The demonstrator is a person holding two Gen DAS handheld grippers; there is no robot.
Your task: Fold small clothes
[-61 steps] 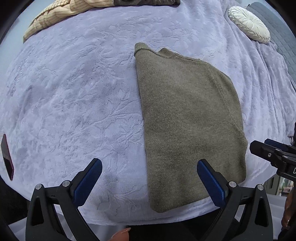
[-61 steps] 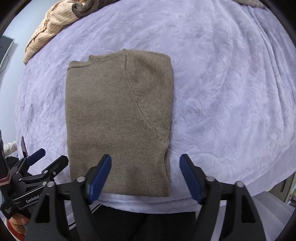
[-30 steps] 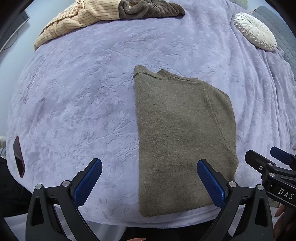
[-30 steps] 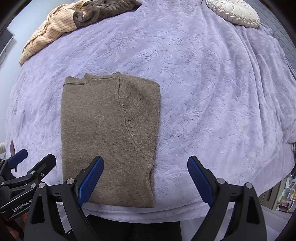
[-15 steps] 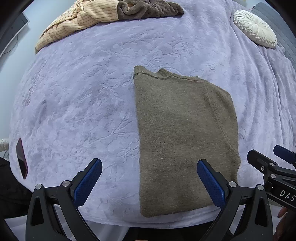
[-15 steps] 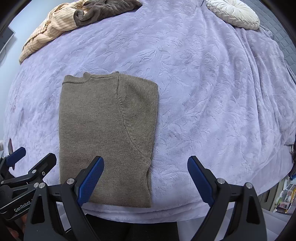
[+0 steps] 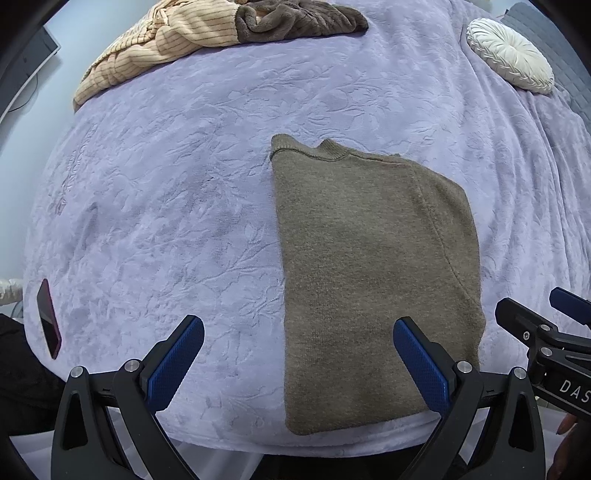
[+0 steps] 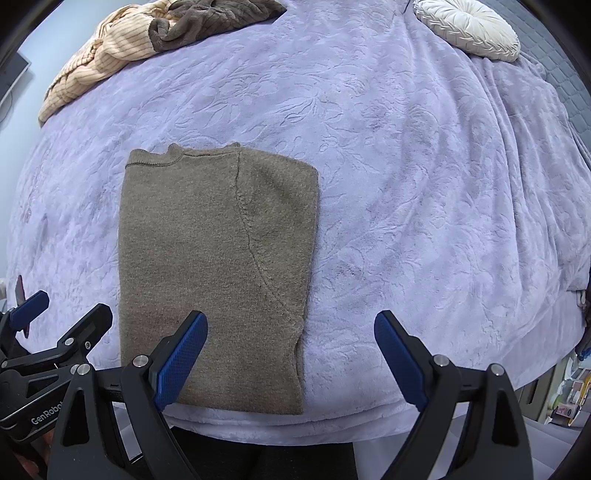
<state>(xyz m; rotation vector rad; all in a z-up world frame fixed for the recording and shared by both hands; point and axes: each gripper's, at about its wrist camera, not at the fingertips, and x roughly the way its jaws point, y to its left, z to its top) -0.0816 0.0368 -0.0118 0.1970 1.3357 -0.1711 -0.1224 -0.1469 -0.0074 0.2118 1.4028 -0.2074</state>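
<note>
Sweater (image 7: pixel 373 266): matt olive knit, fine and slightly fuzzy. Blanket (image 7: pixel 166 206): plush lilac cloth with embossed leaf pattern. Fingers (image 8: pixel 181 350): black matt plastic, blue textured pads, shiny metal screws. Cushion (image 8: pixel 467 27): pleated white cloth.

Lilac embossed bedspread (image 7: pixel 184 184) covers the bed; olive sweater (image 7: pixel 369 277) lies folded near the front edge; striped and brown clothes pile (image 7: pixel 207 33) far back; white round cushion (image 7: pixel 511 61); dark phone (image 7: pixel 49 323) at left.

Your olive-brown knit sweater (image 7: pixel 373 273) lies flat on the bed, folded into a tall rectangle, collar at the far end.
</note>
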